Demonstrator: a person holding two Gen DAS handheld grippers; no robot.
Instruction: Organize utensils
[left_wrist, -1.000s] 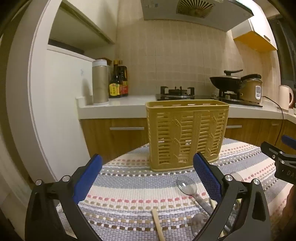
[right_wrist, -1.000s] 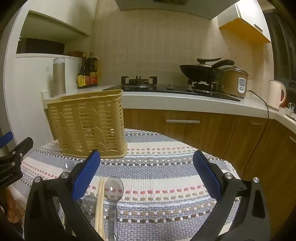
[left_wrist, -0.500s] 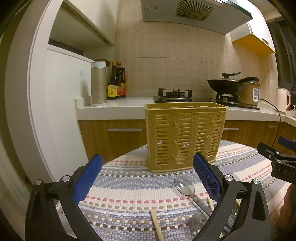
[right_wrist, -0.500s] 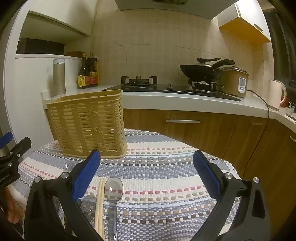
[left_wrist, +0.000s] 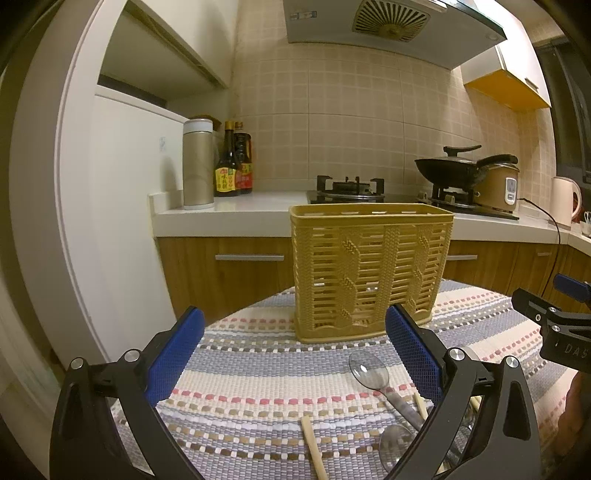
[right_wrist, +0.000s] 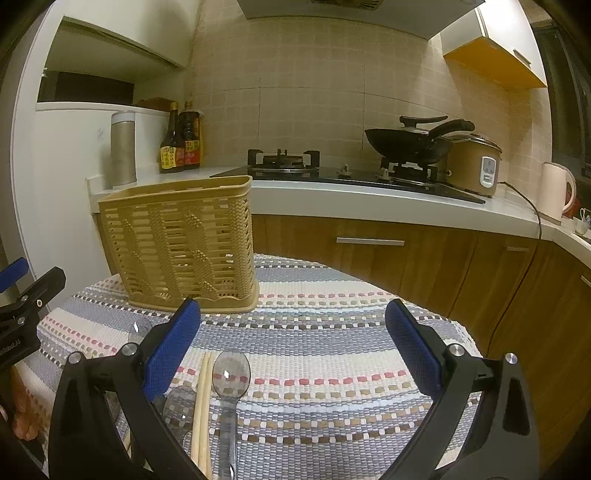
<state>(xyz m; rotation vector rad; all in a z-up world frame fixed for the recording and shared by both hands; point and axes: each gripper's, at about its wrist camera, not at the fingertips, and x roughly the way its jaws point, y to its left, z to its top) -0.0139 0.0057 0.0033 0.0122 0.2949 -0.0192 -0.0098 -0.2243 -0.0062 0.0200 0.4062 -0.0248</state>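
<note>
A tan slatted utensil basket (left_wrist: 369, 273) stands upright on the striped cloth; it also shows in the right wrist view (right_wrist: 181, 243). Clear plastic spoons (left_wrist: 369, 371) and wooden chopsticks (left_wrist: 314, 446) lie on the cloth in front of it; in the right wrist view a spoon (right_wrist: 231, 376) lies next to chopsticks (right_wrist: 202, 406). My left gripper (left_wrist: 293, 365) is open and empty, above the cloth before the basket. My right gripper (right_wrist: 293, 354) is open and empty, right of the utensils. Part of the utensil pile is hidden behind the gripper fingers.
The striped woven cloth (right_wrist: 332, 332) covers a round table. Behind runs a kitchen counter (left_wrist: 229, 218) with a thermos (left_wrist: 198, 162), sauce bottles (left_wrist: 232, 162), a gas hob, a wok (right_wrist: 410, 142), a rice cooker (right_wrist: 476, 164) and a kettle (right_wrist: 557, 192).
The left gripper's view has tilted up slightly, so the basket sits a little higher and the utensils show more. The right gripper has barely moved. Both stay open.
</note>
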